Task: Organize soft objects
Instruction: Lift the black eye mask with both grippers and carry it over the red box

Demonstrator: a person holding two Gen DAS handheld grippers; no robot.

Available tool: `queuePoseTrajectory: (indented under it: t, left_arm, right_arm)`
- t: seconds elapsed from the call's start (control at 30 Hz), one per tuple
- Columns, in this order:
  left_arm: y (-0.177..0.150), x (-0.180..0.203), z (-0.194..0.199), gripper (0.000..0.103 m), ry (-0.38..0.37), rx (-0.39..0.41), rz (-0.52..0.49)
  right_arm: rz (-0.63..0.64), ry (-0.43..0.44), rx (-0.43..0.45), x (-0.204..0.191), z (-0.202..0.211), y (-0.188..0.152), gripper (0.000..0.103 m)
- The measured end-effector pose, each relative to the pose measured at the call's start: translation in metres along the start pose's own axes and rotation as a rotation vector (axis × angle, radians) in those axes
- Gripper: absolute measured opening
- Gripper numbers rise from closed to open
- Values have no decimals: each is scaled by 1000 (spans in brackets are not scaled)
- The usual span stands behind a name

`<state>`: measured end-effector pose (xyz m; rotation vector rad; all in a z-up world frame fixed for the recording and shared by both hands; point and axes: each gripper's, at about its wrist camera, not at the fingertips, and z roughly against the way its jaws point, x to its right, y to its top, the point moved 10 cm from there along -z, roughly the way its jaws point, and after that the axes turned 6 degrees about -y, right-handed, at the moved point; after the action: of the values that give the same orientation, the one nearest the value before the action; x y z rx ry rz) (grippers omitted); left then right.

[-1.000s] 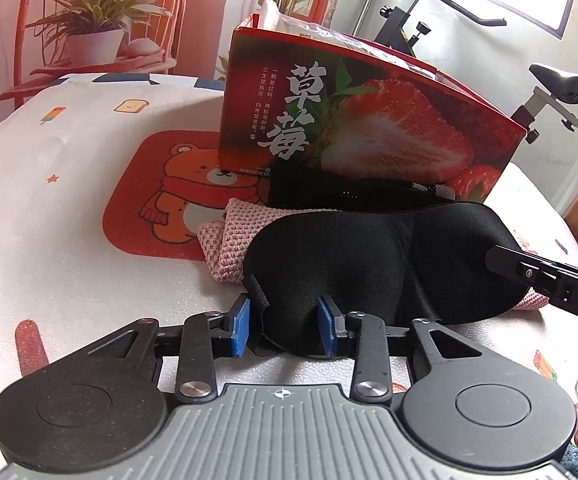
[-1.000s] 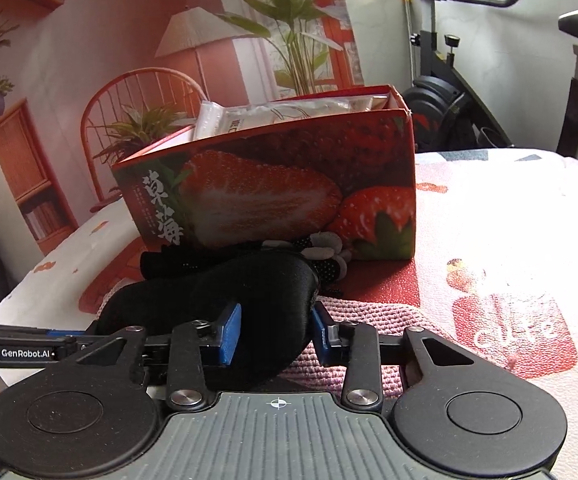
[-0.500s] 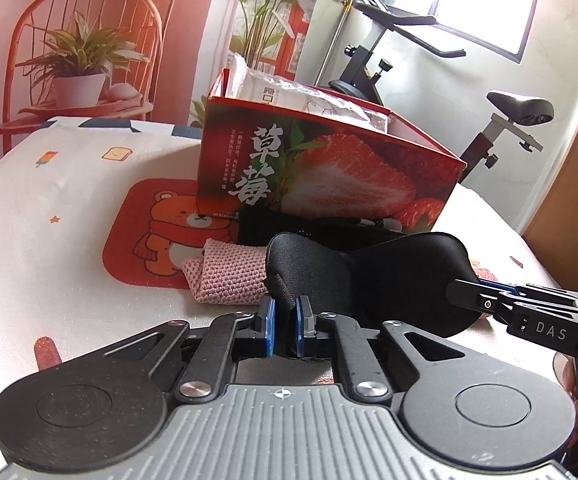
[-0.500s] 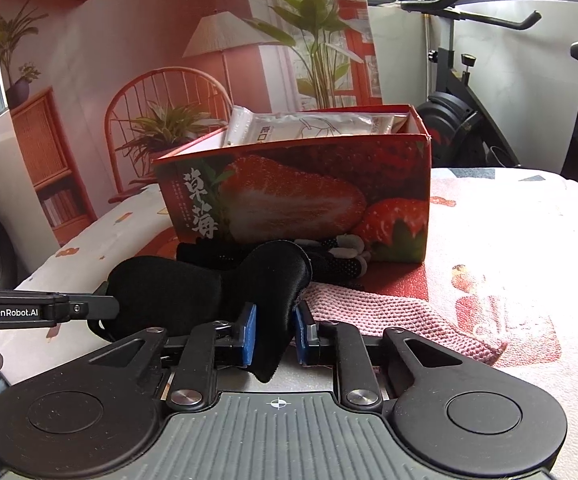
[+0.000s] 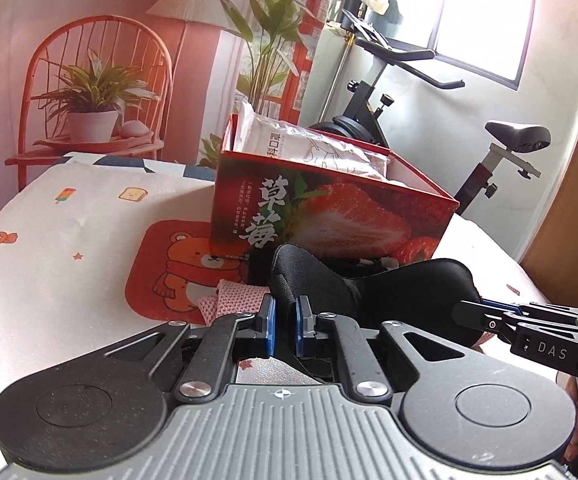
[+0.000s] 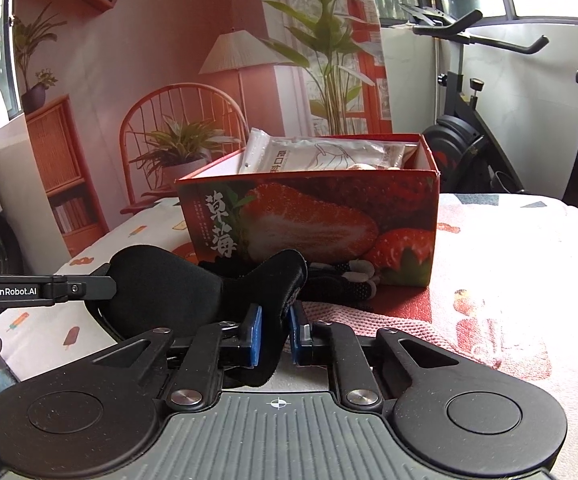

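Note:
A black sleep mask (image 5: 409,288) (image 6: 169,284) hangs stretched between both grippers, lifted off the table. My left gripper (image 5: 284,318) is shut on one end of it, blue pads pinching the fabric. My right gripper (image 6: 273,334) has its jaws closing tight, pads pressed on the other end. Each gripper shows in the other's view: the right gripper (image 5: 489,316) at the right edge, the left gripper (image 6: 89,290) at the left edge. Below the mask lies a pink knitted cloth (image 5: 237,296) (image 6: 369,320). Behind stands the open red strawberry box (image 5: 329,220) (image 6: 309,216).
White packets (image 5: 309,148) stick out of the box. Black dotted gloves (image 6: 341,284) lie against the box front. A red bear mat (image 5: 177,272) sits on the patterned tablecloth (image 5: 49,260). An exercise bike (image 6: 469,120) stands behind the table.
Both grippers went from open around the mask's ends to shut on them. They then rose, lifting the mask off the pink cloth; the box's open top now shows.

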<state>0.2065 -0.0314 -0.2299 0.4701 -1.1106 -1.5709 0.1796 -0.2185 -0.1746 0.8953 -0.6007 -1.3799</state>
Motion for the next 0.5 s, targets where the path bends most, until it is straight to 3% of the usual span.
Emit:
queuePoseTrajectory:
  t: [0.2,0.5]
  left_arm:
    - [31,0,10,10,20,86,-37]
    - [107,6,15,10,22,215,-67]
  right_arm:
    - [-2,10,51,0,2,29,13]
    - [24,25,182,-2,-4,112,13]
